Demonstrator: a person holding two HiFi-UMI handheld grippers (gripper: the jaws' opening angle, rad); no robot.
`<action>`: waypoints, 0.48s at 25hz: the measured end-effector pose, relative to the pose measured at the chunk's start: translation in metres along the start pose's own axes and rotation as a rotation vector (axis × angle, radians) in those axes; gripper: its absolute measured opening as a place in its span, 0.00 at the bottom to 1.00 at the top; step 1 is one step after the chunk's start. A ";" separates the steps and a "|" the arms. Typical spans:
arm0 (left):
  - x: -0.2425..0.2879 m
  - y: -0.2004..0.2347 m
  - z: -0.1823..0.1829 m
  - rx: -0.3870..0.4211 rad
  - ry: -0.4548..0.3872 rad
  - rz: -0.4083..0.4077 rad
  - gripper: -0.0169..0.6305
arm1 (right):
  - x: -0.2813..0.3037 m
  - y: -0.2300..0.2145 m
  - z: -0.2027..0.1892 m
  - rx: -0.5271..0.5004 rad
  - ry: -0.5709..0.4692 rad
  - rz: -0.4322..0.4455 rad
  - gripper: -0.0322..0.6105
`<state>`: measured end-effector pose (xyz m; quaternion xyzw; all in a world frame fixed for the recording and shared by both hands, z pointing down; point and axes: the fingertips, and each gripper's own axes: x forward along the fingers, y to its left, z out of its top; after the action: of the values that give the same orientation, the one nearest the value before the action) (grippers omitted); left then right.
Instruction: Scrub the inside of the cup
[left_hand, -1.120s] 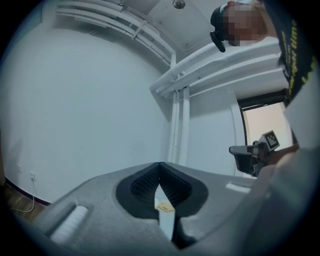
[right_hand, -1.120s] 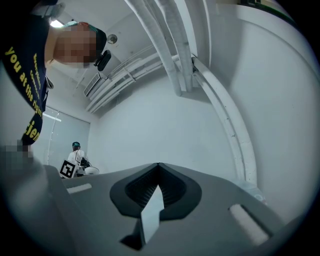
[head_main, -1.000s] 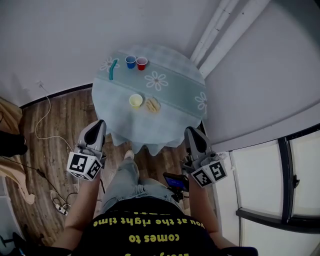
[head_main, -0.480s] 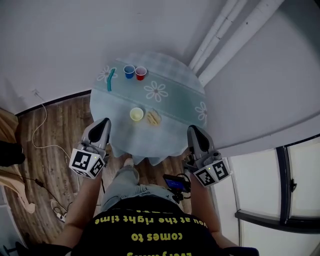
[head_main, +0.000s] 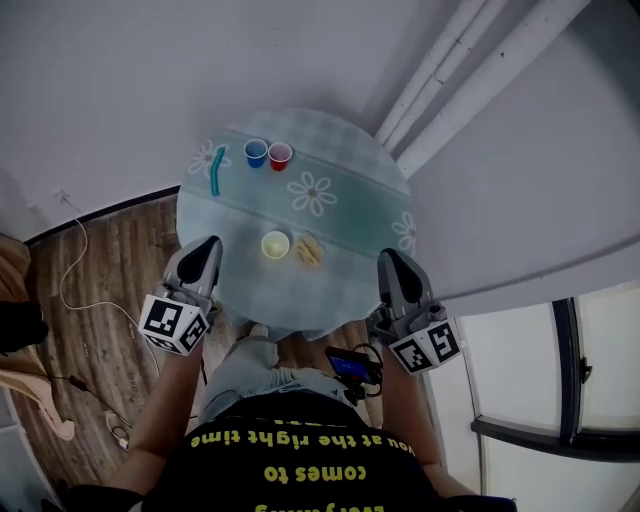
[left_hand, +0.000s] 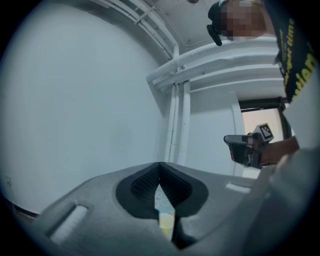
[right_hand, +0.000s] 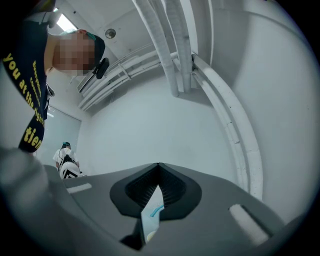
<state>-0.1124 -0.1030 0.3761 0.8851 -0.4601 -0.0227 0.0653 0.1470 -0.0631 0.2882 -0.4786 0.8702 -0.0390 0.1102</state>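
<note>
Currently both pairs of my jaws are pressed together with nothing between them. My left gripper (head_main: 207, 246) hangs off the near left edge of the round table (head_main: 350, 215), and my right gripper (head_main: 389, 259) off its near right edge; neither touches the flowered cloth. The yellow cup (head_main: 275, 244) stands upright near the front of the table between my two grippers, and it shows through the thin slit of my left jaws in the left gripper view. A tan piece (head_main: 308, 251) lies just beside it. At the far side stand a blue cup (head_main: 256, 152) and a red cup (head_main: 280, 154), close together, with a teal brush (head_main: 217, 170) lying to their left.
</note>
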 end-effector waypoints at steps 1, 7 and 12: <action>0.003 0.004 0.000 -0.001 -0.001 -0.004 0.03 | 0.003 -0.002 0.001 0.014 -0.010 0.002 0.06; 0.019 0.038 0.005 -0.006 -0.015 -0.014 0.03 | 0.024 -0.013 0.002 0.024 -0.041 -0.013 0.06; 0.033 0.065 0.009 -0.006 -0.012 -0.024 0.03 | 0.050 -0.018 0.002 0.025 -0.048 -0.036 0.06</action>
<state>-0.1478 -0.1677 0.3763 0.8903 -0.4497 -0.0299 0.0648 0.1365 -0.1147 0.2821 -0.4936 0.8579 -0.0405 0.1365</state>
